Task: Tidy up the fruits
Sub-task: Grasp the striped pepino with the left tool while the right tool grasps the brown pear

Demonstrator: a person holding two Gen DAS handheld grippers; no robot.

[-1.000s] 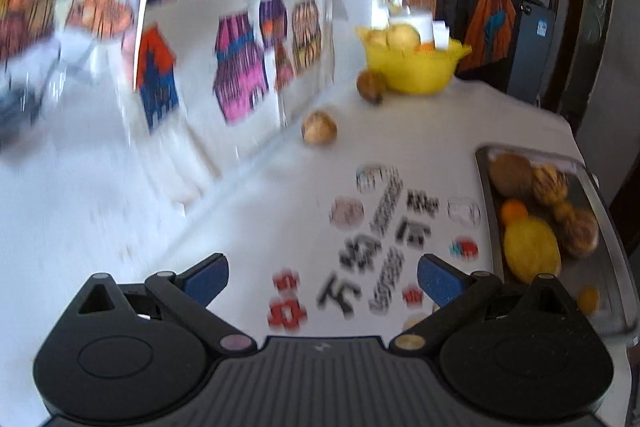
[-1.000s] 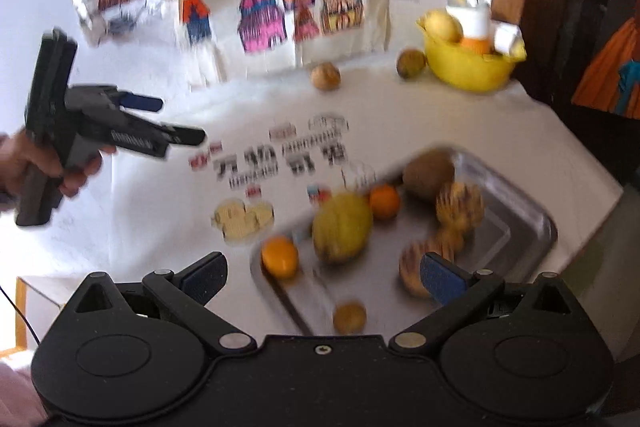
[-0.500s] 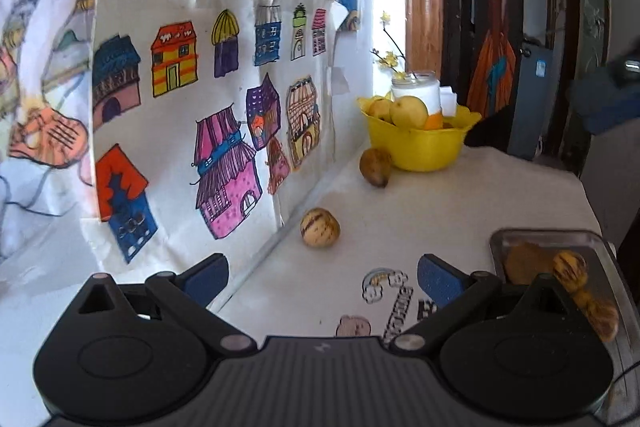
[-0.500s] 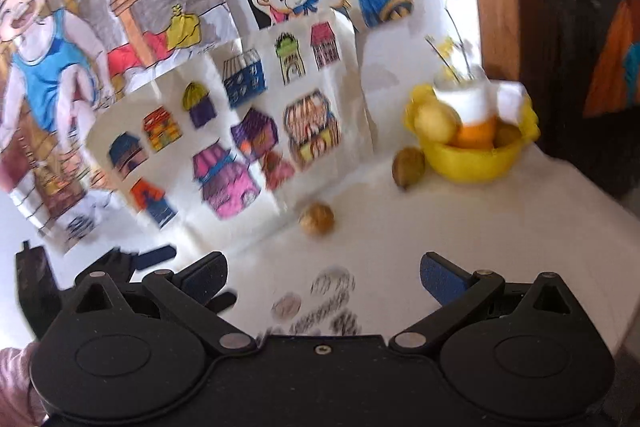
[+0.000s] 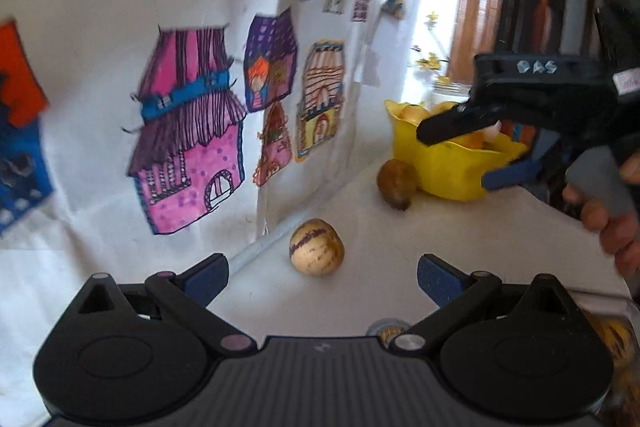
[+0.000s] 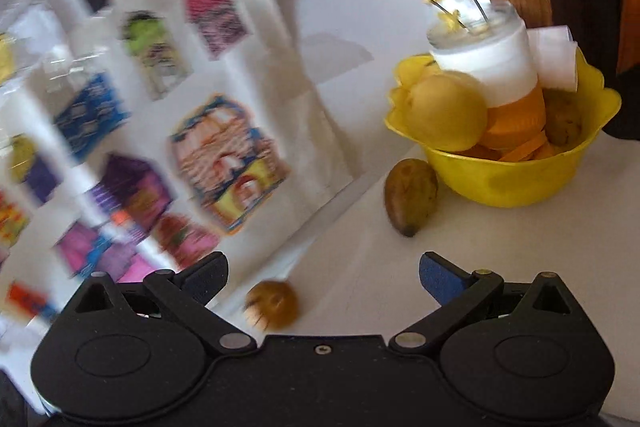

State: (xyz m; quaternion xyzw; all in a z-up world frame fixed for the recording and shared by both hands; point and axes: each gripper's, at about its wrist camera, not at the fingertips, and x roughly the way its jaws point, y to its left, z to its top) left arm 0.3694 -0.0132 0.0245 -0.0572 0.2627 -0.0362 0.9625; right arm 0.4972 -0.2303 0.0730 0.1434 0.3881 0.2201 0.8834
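In our right wrist view, motion blur smears the house drawings [image 6: 224, 163] on the wall, and the small round fruit [image 6: 274, 303] near the bottom is too blurred for us to read its markings. In our left wrist view, the right tongs [image 5: 460, 157] cross the yellow bowl [image 5: 448, 163], hiding most of its contents. The hand [image 5: 618, 227] holding them is cut off by the right edge. A tray [image 5: 614, 339] at lower right is mostly hidden behind our own tongs.

Black tongs [image 5: 322, 275] with blue pads [image 5: 434, 277], ribbed grey body, silver pivot screws, white "OAS" marking.
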